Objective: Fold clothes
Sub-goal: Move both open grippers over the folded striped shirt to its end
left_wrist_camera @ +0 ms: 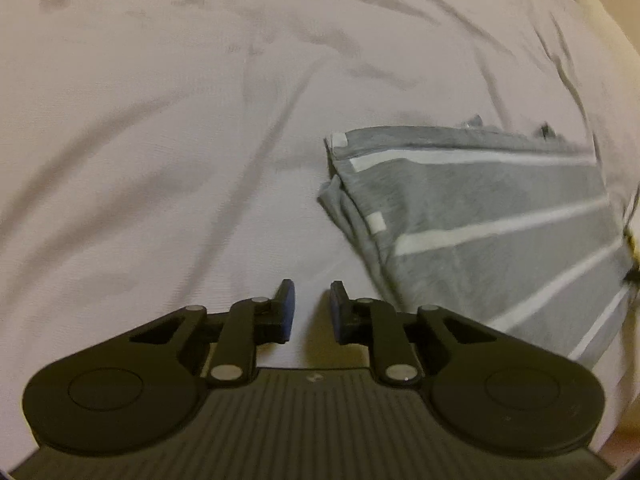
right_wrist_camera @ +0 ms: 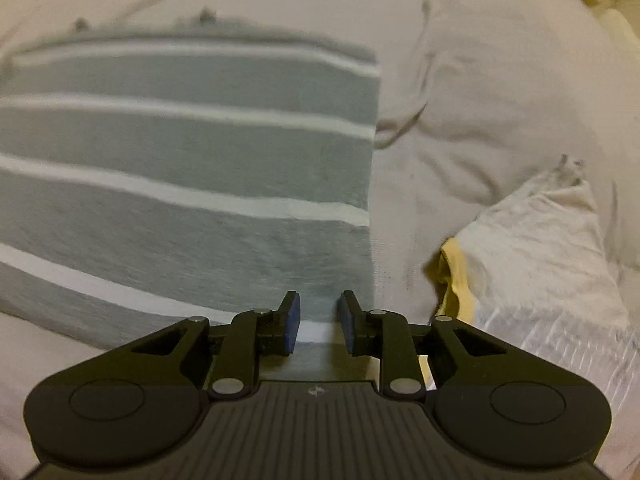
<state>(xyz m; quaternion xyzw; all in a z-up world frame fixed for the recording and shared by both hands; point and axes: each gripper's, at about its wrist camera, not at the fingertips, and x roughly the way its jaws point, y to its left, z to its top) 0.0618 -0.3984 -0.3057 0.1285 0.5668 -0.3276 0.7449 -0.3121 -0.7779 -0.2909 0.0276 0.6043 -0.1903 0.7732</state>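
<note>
A grey garment with white stripes (left_wrist_camera: 480, 216) lies folded flat on the white sheet, at the right of the left wrist view. My left gripper (left_wrist_camera: 313, 294) hovers open over bare sheet just left of the garment's near edge, holding nothing. In the right wrist view the same striped garment (right_wrist_camera: 192, 168) fills the left and middle. My right gripper (right_wrist_camera: 319, 304) is open above its near right corner, with nothing between the blue pads (right_wrist_camera: 294, 318).
A wrinkled white sheet (left_wrist_camera: 160, 120) covers the whole surface. A white garment with a yellow trim (right_wrist_camera: 532, 248) lies crumpled at the right of the right wrist view, close beside the striped one. The surface's edge (left_wrist_camera: 600, 12) shows at far right.
</note>
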